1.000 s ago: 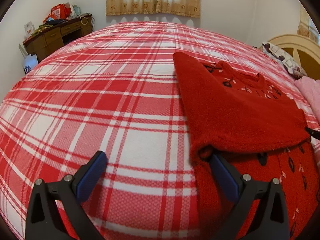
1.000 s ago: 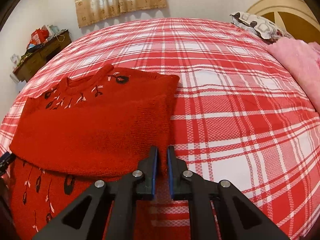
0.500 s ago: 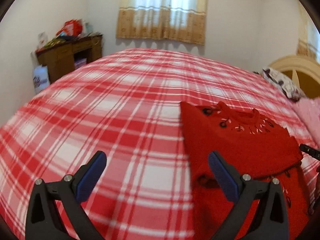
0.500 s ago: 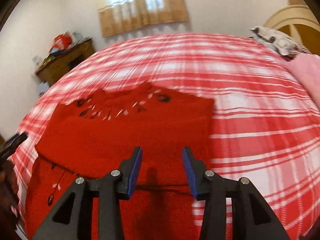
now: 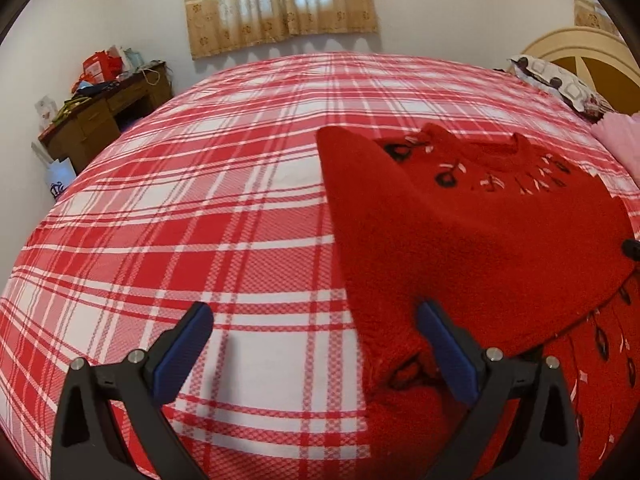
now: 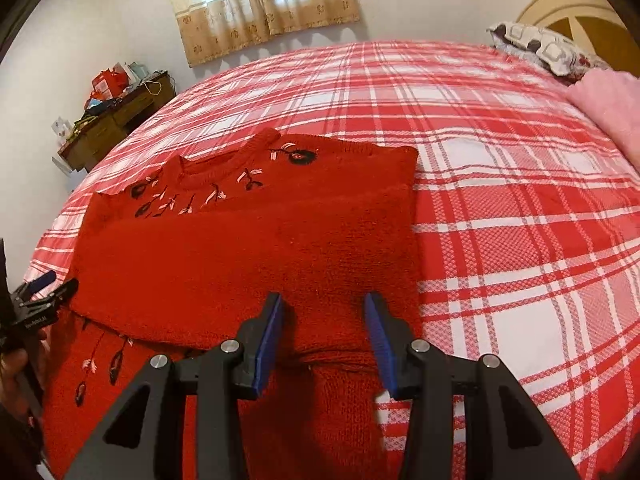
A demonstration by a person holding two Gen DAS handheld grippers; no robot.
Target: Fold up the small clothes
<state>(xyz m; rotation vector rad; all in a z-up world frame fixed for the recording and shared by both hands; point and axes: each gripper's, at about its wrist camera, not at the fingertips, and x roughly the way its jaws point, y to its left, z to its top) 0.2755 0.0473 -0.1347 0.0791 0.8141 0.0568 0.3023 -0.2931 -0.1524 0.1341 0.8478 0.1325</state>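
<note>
One red sweater (image 6: 240, 248) on plaid bed (image 6: 500, 240), folded. Two grippers — right gripper (image 6: 324, 336) at 6 o'clock, parted above sweater; left gripper (image 5: 316, 352) wide apart, empty. Right view only — hand (image 6: 16, 364) at 9 o'clock.

I could not see the red sweater's (image 6: 248, 248) lower part; both views cut it off at the bottom. Clutter on the dresser (image 5: 100, 120) was too small to identify.

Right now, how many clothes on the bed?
1: a red sweater partly folded on the checked bedspread. A pink fabric near the pillow could be another; can't tell.
</note>
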